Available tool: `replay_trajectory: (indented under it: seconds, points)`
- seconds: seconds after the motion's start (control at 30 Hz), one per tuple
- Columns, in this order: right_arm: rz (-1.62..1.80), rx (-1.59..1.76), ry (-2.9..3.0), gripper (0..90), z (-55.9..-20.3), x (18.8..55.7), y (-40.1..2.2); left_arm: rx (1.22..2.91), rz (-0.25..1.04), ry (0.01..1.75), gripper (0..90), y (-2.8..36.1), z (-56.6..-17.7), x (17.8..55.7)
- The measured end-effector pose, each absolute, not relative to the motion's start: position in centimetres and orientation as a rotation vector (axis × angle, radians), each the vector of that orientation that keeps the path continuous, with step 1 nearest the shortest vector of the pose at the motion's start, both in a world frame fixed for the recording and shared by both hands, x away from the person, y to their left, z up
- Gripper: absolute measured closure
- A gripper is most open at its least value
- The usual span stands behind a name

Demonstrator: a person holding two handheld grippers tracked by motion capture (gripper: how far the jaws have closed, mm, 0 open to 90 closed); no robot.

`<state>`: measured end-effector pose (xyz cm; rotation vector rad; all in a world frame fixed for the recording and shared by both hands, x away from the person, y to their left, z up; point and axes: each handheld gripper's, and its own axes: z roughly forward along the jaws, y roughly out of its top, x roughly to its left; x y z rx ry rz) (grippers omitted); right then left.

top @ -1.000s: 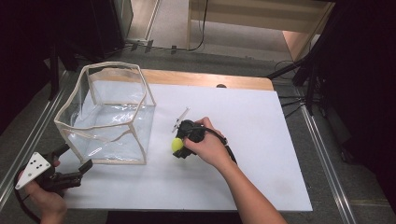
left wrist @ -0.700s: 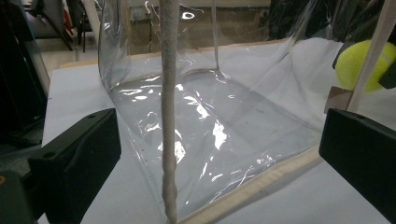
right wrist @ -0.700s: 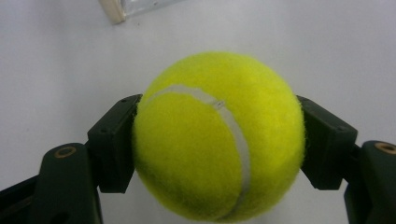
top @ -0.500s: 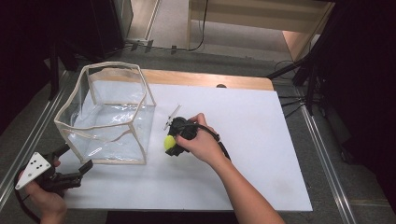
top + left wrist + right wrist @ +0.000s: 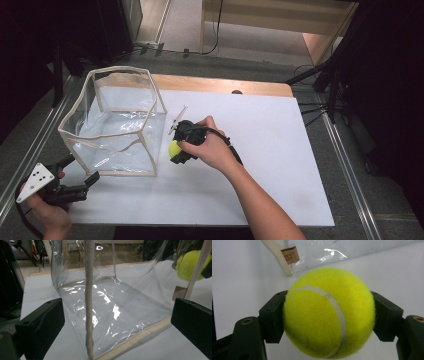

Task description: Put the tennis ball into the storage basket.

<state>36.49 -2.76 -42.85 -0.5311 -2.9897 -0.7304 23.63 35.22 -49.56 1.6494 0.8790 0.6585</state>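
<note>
A yellow tennis ball [image 5: 174, 148] hangs just above the white table top, and my right gripper [image 5: 176, 151] is shut on it. In the right gripper view the ball [image 5: 329, 312] is pressed between both black pads. It is close beside the front right corner of a clear plastic bag [image 5: 115, 130] with beige trim, which stands open-topped. My left gripper [image 5: 82, 168] is open at the bag's front left corner. In the left gripper view the corner trim [image 5: 88, 302] rises between the wide-apart jaws, untouched, and the ball [image 5: 190, 265] shows through the plastic.
The white table top [image 5: 280, 165] stretches to the right of the hand. A wooden strip [image 5: 225, 85] runs along its far edge. Metal rails [image 5: 30, 150] border the left side, and dark stands and cables [image 5: 320, 80] sit at the far right.
My right hand has carried the ball leftward and slightly up, from mid-table to right beside the bag's front right corner. The left gripper has stayed put.
</note>
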Motion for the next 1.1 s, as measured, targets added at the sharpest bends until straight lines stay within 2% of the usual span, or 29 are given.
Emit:
replay_trajectory:
  seconds: [1.1]
  points:
    - [-0.768, -0.450, -2.972, 23.8, -37.5, 36.8, -1.5, 1.643, 0.658, 0.879, 0.0, 35.2, -49.6, 23.6]
